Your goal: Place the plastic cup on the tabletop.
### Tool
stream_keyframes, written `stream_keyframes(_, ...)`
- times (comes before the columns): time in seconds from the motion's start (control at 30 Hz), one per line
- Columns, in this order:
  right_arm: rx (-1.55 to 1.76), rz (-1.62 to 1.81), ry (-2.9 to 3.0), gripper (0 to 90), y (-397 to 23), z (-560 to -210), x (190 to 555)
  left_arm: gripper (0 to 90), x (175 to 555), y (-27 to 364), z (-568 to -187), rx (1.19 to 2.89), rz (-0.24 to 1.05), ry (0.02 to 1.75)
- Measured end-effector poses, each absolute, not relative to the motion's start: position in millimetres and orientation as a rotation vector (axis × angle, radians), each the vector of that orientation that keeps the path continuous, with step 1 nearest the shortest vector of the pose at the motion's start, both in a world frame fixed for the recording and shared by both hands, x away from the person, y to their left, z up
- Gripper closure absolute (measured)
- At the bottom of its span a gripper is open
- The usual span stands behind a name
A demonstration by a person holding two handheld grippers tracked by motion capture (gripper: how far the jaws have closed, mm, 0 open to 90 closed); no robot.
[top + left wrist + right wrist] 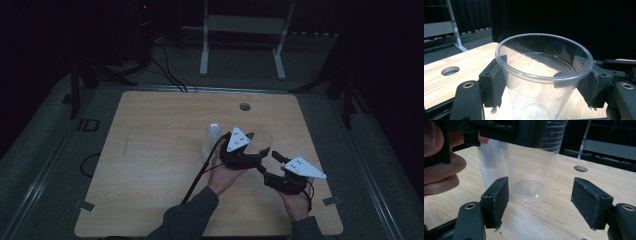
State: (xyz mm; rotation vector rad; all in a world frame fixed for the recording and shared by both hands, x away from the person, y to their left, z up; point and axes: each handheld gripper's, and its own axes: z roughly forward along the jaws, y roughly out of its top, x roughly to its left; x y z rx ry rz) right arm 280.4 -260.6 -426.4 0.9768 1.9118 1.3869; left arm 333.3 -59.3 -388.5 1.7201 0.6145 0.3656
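Note:
A clear plastic cup [541, 75] stands upright between the pads of my left gripper [542, 82], which press on its wall just under the rim. In the high view that gripper [255, 147] holds the cup [262, 139] right of the table's middle. A stack of clear cups [212, 136] stands just left of it. My right gripper [541, 192] is open, its jaws level and spread wide just short of the held cup's [530, 170] lower part, touching nothing. The cup stack [489, 167] shows behind at the left. In the high view the right gripper [270, 164] is at the cup's near right.
The wooden table [150, 150] has a round hole [244, 106] near its far edge. A white frame stand [245, 25] is on the floor beyond the table. Dark stands and cables lie at the far left. A hand [439, 170] grips the left gripper.

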Motion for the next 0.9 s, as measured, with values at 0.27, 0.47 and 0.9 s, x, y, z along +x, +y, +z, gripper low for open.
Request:
stream_keyframes(0.27, 0.980, 1.382, 1.914, 30.3, -262.4, -428.1, 280.0, 30.1, 334.0, -60.9, -390.6, 1.714, 0.380, 0.627)
stream_keyframes(0.47, 0.987, 1.378, 1.914, 30.3, -264.2, -429.4, 280.0, 30.1, 334.4, -62.2, -391.7, 1.711, 0.383, 0.625)
stream_keyframes(0.9, 1.006, 1.374, 1.895, 30.4, -272.1, -429.1, 278.2, 30.2, 334.2, -65.5, -393.2, 1.712, 0.413, 0.626)
